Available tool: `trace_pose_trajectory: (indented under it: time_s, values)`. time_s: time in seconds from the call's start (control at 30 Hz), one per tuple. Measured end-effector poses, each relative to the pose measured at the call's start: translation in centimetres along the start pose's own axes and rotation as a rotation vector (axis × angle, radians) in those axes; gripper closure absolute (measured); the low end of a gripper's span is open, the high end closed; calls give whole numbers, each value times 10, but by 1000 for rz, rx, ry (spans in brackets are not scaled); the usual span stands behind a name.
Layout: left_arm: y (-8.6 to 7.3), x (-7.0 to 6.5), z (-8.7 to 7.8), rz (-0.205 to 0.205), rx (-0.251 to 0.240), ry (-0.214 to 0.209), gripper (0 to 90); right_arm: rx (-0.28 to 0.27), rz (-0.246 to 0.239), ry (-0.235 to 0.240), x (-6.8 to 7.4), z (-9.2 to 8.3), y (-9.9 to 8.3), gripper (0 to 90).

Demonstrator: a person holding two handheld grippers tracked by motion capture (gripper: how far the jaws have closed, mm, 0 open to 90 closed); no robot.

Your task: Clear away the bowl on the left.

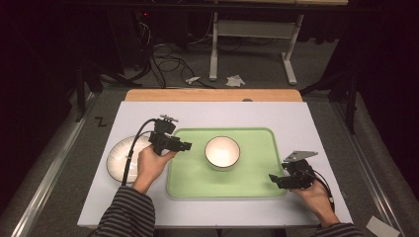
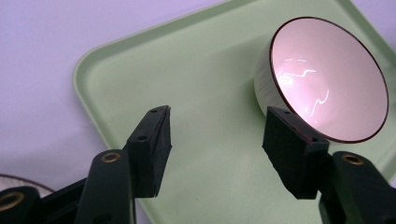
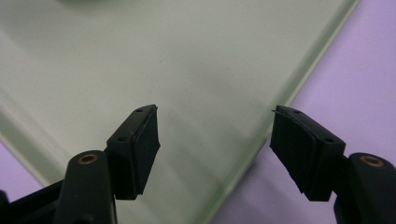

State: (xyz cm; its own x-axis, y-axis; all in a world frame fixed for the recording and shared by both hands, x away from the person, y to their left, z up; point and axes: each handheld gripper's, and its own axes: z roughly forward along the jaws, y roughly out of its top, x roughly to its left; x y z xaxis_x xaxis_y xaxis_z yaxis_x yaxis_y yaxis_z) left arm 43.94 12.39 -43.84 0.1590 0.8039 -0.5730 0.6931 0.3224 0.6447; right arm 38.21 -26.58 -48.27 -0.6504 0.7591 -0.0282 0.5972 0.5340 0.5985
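A white bowl (image 1: 222, 152) with a dark rim stands upright near the middle of a pale green tray (image 1: 247, 185). My left gripper (image 1: 187, 146) hovers over the tray's left edge, jaws open and empty, pointing toward the bowl. In the left gripper view the bowl (image 2: 327, 79) lies just beyond the right jaw, on the tray (image 2: 187, 70), and my left gripper (image 2: 217, 140) holds nothing. My right gripper (image 1: 274, 178) stands open at the tray's right front corner. The right gripper view has my right gripper (image 3: 215, 135) straddling the tray's rim (image 3: 261, 140) without touching it.
A white ribbed plate (image 1: 118, 157) lies on the white tabletop (image 1: 212, 113) left of the tray, partly under my left hand and cable. A wooden strip (image 1: 212, 95) borders the table's far edge. Beyond it are a dark floor, cables and a metal stand.
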Motion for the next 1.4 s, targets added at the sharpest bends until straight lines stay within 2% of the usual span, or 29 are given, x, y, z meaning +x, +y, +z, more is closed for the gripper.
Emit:
trace_pose_trajectory:
  time_s: [0.57, 0.87, 1.03, 1.4]
  values:
    - [-13, 15, -24, -24, 5, 6, 413, 9, -16, 10, 1, 1, 0, 339]
    - [-21, 18, -30, -19, 8, 7, 408, 9, -15, 12, 1, 1, 0, 339]
    - [-27, 19, -34, -29, 18, -6, 408, 14, -17, 16, 1, 1, 0, 339]
    - [-41, 18, -37, -13, 33, -9, 406, 10, -14, 7, 2, 0, 0, 338]
